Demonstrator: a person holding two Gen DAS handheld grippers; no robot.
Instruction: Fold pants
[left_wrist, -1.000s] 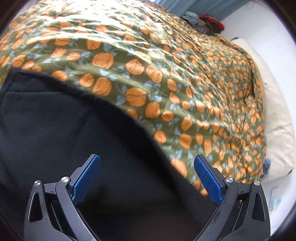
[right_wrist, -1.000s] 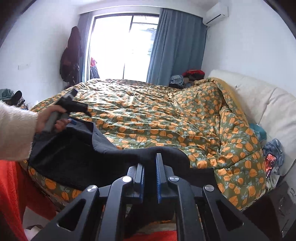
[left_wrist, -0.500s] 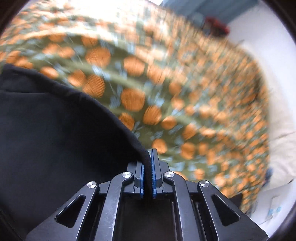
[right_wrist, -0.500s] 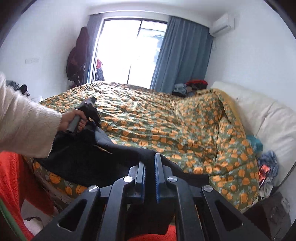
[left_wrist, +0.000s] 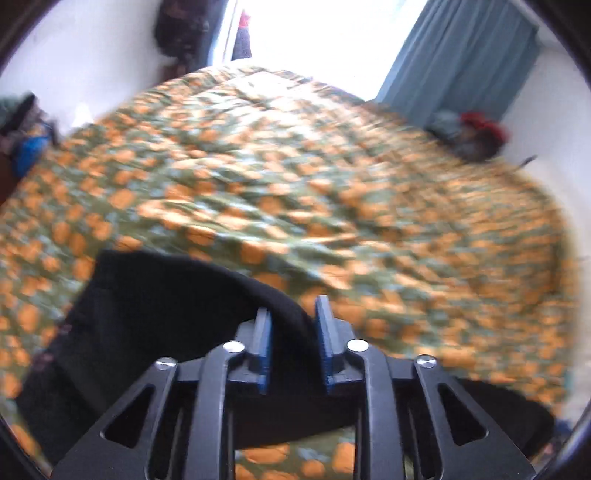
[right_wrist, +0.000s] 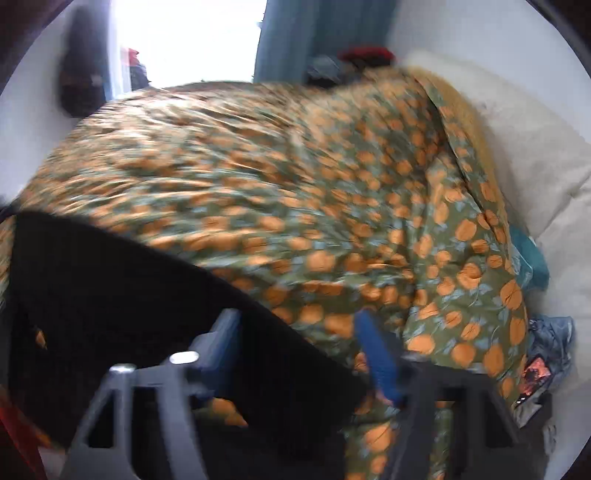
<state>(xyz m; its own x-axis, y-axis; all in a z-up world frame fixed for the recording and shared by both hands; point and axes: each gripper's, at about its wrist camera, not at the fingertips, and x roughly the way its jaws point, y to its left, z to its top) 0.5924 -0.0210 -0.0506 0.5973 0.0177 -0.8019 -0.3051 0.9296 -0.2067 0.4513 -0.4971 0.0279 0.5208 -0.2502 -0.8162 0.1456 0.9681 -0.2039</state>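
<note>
Black pants (left_wrist: 155, 306) lie on the near part of a bed with an orange-pumpkin quilt (left_wrist: 295, 177). In the left wrist view my left gripper (left_wrist: 291, 334) has its blue pads a small gap apart, with the pants' folded edge running between them. In the right wrist view the pants (right_wrist: 122, 295) spread across the lower left. My right gripper (right_wrist: 299, 350) is open wide over the pants' edge, its pads apart from the cloth. Both views are motion-blurred.
A cream headboard (right_wrist: 535, 177) borders the bed on the right. A teal curtain (left_wrist: 458, 55) and bright window stand beyond the bed. Clothes are piled at the far corner (left_wrist: 476, 136). Small items lie at the bed's right side (right_wrist: 543, 362).
Both grippers were shut on the pants half a second ago. Now the right has opened wide and the left has parted slightly. Both cameras have swung, and the pants lie lower on the quilt.
</note>
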